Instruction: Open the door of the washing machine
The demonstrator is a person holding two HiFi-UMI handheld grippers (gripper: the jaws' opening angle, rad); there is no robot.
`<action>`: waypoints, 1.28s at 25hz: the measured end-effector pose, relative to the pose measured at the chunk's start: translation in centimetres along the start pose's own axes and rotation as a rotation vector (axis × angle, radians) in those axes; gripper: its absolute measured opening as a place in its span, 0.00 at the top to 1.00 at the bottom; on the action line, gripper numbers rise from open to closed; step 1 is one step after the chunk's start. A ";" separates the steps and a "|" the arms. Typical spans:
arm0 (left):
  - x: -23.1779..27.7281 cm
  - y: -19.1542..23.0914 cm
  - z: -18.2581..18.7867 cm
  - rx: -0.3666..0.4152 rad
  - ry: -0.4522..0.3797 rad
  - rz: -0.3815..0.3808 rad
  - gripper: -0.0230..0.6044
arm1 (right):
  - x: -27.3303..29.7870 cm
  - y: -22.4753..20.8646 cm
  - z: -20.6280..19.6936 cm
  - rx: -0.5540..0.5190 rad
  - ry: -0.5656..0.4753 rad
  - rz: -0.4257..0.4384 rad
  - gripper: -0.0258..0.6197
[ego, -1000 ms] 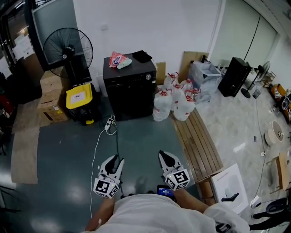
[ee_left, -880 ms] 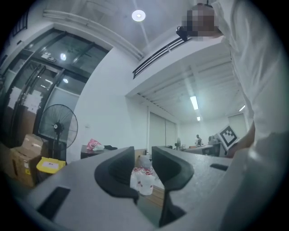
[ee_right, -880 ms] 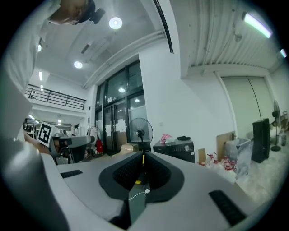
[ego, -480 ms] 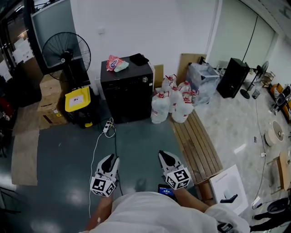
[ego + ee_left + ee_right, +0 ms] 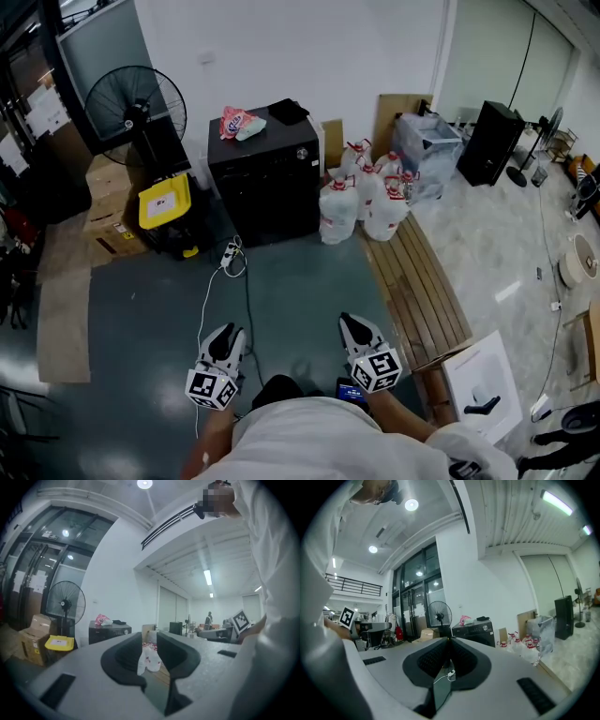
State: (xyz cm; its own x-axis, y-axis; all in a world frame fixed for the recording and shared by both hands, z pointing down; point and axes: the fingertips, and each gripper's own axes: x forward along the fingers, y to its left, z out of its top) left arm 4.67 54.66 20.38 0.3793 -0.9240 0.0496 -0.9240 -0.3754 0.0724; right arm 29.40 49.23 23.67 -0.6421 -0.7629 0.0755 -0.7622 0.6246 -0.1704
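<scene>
Against the far wall: washing machine [image 5: 267,183], black, door shut, well apart from both grippers across bare floor.
Left gripper [image 5: 228,336]: jaws partly apart, holding nothing.
Right gripper [image 5: 355,326]: jaws together, holding nothing.
Both carried level, close to the body, probably because the machine has not been reached.
</scene>
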 end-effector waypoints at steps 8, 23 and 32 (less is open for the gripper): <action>4.1 3.5 -3.1 -0.068 0.032 0.021 0.80 | 4.7 -3.1 -1.9 -0.022 0.079 -0.018 0.90; 17.2 21.9 -1.5 -0.153 -0.058 0.062 0.80 | 27.1 -7.1 5.7 -0.185 0.086 0.053 0.90; 22.7 28.6 -3.2 -0.205 -0.041 0.059 0.80 | 34.8 -9.4 5.2 -0.170 0.112 0.029 0.90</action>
State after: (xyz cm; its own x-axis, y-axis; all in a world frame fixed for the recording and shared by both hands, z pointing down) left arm -13.01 23.14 26.77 0.3187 -0.9477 0.0191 -0.9139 -0.3018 0.2716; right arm 14.67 15.96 22.78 -0.6622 -0.7265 0.1834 -0.7398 0.6728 -0.0061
